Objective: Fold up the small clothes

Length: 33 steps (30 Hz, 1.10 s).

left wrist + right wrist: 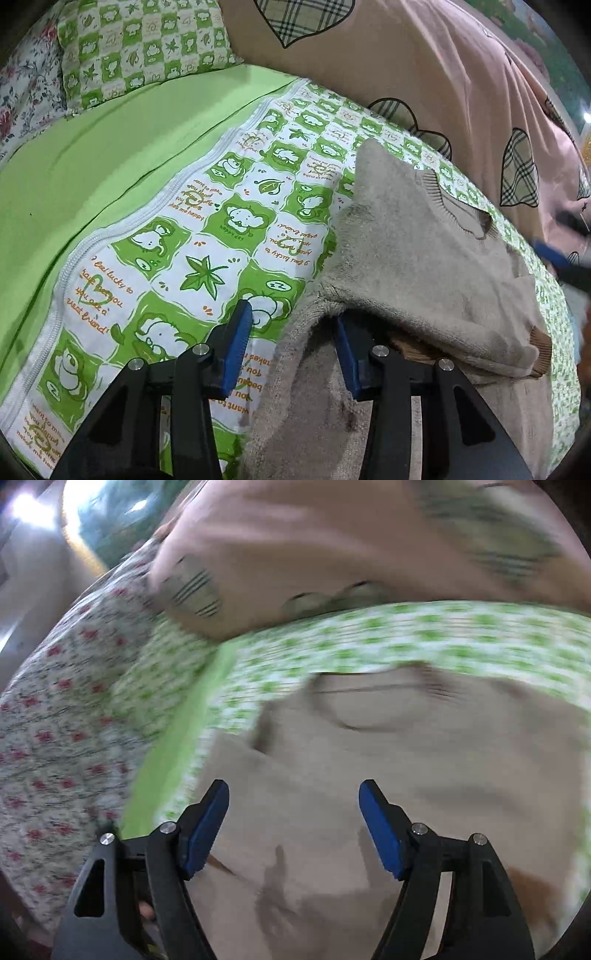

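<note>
A small beige knit sweater with brown ribbed cuffs lies on the green-and-white patterned quilt. One part is folded over the body. My left gripper is open at the sweater's near left edge; its right finger is partly under a raised fold of the cloth. In the right wrist view, which is blurred, my right gripper is open just above the sweater. The right gripper's blue pad also shows at the right edge of the left wrist view.
A plain green sheet lies left of the quilt, with a green checked pillow and a floral pillow behind. A pink blanket with plaid hearts is piled along the far side. A floral cover lies left of the right gripper.
</note>
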Each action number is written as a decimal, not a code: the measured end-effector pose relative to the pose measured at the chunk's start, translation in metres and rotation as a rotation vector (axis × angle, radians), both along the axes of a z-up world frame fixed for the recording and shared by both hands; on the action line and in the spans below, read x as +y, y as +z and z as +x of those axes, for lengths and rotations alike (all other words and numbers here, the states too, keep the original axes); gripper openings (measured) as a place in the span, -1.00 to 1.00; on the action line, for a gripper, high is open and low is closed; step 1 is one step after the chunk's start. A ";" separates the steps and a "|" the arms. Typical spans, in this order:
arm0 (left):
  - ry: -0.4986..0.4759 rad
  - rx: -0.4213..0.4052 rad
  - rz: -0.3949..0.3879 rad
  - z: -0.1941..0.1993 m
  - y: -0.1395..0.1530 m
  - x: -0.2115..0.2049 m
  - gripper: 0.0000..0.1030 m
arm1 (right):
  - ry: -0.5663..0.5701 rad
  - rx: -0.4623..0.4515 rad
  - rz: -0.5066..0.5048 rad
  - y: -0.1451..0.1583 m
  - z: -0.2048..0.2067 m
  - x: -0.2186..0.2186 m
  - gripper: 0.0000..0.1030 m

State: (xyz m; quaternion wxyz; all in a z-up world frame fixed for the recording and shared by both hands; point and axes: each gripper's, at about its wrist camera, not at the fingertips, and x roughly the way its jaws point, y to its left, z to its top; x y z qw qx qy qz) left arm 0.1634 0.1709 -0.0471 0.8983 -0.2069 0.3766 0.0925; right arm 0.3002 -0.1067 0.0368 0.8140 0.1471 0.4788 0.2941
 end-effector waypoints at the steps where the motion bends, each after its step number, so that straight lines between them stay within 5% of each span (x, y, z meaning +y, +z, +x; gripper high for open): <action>1: 0.000 -0.003 -0.006 0.000 0.000 0.001 -0.13 | 0.042 0.014 0.002 -0.004 0.008 0.021 0.43; 4: -0.005 -0.021 -0.041 -0.002 -0.001 0.005 -0.11 | 0.186 0.095 0.023 -0.028 0.050 0.087 0.43; 8: -0.011 -0.046 -0.084 -0.005 -0.003 0.010 -0.09 | 0.280 0.242 -0.093 -0.068 0.081 0.136 0.43; 11: -0.010 -0.056 -0.080 -0.006 -0.004 0.008 -0.09 | 0.422 0.437 0.052 -0.096 0.090 0.163 0.48; 13: -0.012 -0.055 -0.062 -0.006 -0.004 0.005 -0.08 | 0.444 0.445 0.085 -0.103 0.093 0.179 0.64; 17: -0.017 -0.060 -0.059 -0.004 -0.004 0.004 -0.04 | 0.412 0.501 0.304 -0.116 0.108 0.195 0.79; 19: -0.017 -0.071 -0.083 -0.005 -0.005 0.007 -0.04 | 0.373 0.500 0.412 -0.114 0.110 0.195 0.79; 22: -0.021 -0.086 -0.124 -0.008 -0.006 0.011 -0.03 | 0.332 0.467 0.439 -0.112 0.107 0.184 0.79; 28: -0.044 -0.146 -0.235 -0.019 -0.005 0.023 0.00 | 0.166 0.268 0.309 -0.077 0.094 0.122 0.75; 33: -0.082 -0.116 -0.281 -0.014 0.000 0.025 0.01 | 0.045 0.060 0.078 -0.032 0.039 0.025 0.75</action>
